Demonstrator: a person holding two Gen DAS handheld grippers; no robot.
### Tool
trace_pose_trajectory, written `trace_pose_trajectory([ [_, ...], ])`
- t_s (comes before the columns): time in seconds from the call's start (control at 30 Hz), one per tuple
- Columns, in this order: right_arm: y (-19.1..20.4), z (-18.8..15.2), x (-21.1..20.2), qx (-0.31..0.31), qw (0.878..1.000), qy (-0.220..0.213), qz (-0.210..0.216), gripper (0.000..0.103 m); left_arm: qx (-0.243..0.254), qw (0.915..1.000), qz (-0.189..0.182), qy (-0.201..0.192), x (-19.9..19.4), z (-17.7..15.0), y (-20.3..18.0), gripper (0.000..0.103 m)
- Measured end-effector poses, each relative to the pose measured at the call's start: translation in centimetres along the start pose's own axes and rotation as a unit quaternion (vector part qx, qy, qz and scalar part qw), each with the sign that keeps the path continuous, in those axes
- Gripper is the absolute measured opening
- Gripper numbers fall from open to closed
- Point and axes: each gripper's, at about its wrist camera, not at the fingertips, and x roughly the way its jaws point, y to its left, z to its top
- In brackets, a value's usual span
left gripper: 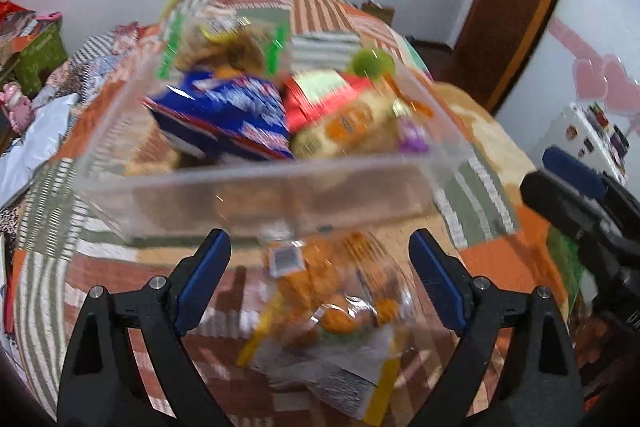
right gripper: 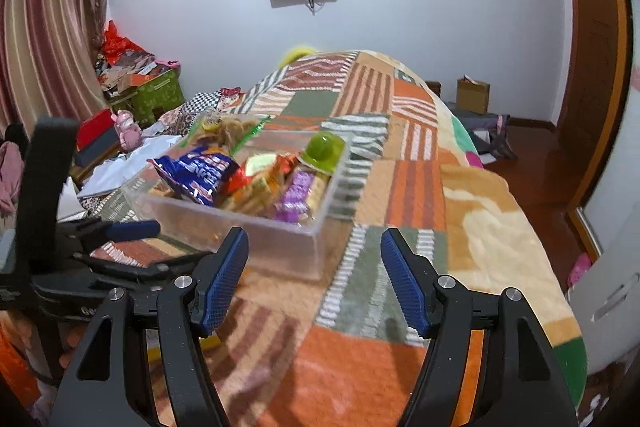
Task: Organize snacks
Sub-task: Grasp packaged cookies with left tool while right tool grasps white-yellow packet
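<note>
Right now a clear plastic bin sits on the patchwork blanket, w/ 1 blue bag, 1 red pack, 1 purple wrapper and 1 green cup inside; others too blurred to count. Just in front of the bin lies 1 clear snack bag of orange pieces, between the wide-open left gripper fingers; contact can't be told. Right gripper is about half open, holding nothing.
</note>
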Motion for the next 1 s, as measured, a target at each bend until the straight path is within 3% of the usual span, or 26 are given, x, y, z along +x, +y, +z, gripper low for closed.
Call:
trace_pose_trajectory([
  [0.23, -0.5, -1.2, 0.0, 0.015, 1.000, 0.007, 0.011, 0.065, -0.014, 0.9990, -0.019, 0.037, 1.9, -0.9, 0.1, 0.090],
  [0.3, -0.4, -1.5, 0.0, 0.017, 1.000, 0.010, 0.014, 0.065, -0.022, 0.9983, -0.035, 0.042, 2.1, -1.0, 0.5, 0.080],
  [0.5, 0.0, -2.0, 0.1, 0.021, 0.999, 0.017, 0.025, 0.065, -0.020, 0.9991, -0.035, 0.013, 0.5, -1.6, 0.7, 0.068],
  [0.8, 2.7, -3.1, 0.8, 0.018, 0.996, 0.049, 0.073, 0.066, -0.051, 0.9969, -0.020, -0.056, -4.6, -2.7, 3.7, 0.068],
  [1.0, 6.0, -4.0, 2.5, -0.012, 0.991, 0.091, 0.099, 0.066, -0.085, 0.9938, -0.022, -0.068, -6.1, -4.5, 6.7, 0.068],
])
